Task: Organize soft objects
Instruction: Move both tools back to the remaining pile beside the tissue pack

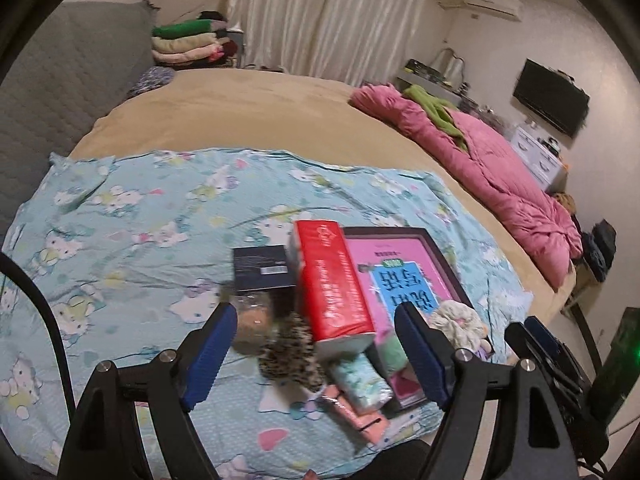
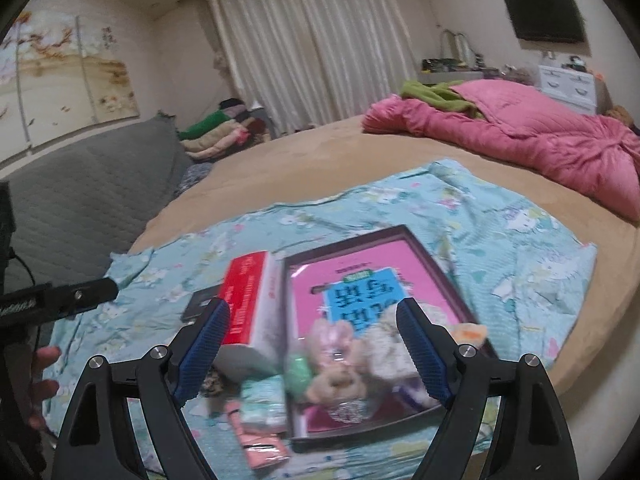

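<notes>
A dark-framed tray with a pink printed bottom (image 1: 404, 256) (image 2: 352, 276) lies on a light blue patterned cloth (image 1: 140, 220) (image 2: 500, 216) on the bed. In it sit small soft toys: a pink bunny (image 2: 336, 340), a green piece (image 2: 300, 376) and a white scrunchie (image 1: 456, 320) (image 2: 386, 348). A red tissue pack (image 1: 332, 280) (image 2: 250, 308) lies left of the tray. A leopard scrunchie (image 1: 288, 352), a bagged brown item (image 1: 250, 316) and small packets (image 1: 360, 384) (image 2: 260, 404) lie nearby. My left gripper (image 1: 316, 352) is open above the scrunchie. My right gripper (image 2: 316, 352) is open above the toys.
A dark small box (image 1: 262, 268) (image 2: 200, 302) lies behind the tissue pack. A pink quilt (image 1: 492, 176) (image 2: 520, 140) and green cloth lie at the bed's far right. Folded clothes (image 1: 188, 44) are stacked by the curtain. A grey headboard (image 2: 92, 172) stands left.
</notes>
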### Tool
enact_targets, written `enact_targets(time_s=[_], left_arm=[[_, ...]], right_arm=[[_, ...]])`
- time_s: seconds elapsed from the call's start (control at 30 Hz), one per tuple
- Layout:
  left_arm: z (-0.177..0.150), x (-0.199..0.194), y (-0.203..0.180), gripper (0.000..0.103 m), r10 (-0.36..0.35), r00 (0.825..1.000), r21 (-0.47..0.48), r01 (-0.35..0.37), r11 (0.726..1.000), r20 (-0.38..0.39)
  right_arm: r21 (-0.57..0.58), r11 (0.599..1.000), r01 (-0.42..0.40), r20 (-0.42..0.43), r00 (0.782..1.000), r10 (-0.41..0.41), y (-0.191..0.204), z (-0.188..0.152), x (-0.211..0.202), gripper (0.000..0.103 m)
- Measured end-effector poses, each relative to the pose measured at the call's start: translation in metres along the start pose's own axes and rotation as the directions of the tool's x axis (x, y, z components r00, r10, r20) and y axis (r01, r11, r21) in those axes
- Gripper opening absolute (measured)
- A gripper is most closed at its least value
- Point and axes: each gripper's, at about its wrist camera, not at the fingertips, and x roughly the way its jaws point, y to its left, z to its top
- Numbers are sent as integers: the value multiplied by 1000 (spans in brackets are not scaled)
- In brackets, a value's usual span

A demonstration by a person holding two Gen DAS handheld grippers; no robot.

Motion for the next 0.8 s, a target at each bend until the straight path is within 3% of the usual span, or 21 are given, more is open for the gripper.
enact_targets(time_s=[0.53, 0.8], left_arm=[[-12, -8, 54, 81, 32, 999, -70, -32, 997, 7], [-22, 2, 68, 80, 40, 999, -80, -41, 996, -12]], right_arm=[[-118, 985, -125, -60, 991, 119, 89, -19, 6, 86], [-175, 972, -157, -112, 984, 138, 111, -34, 18, 86]])
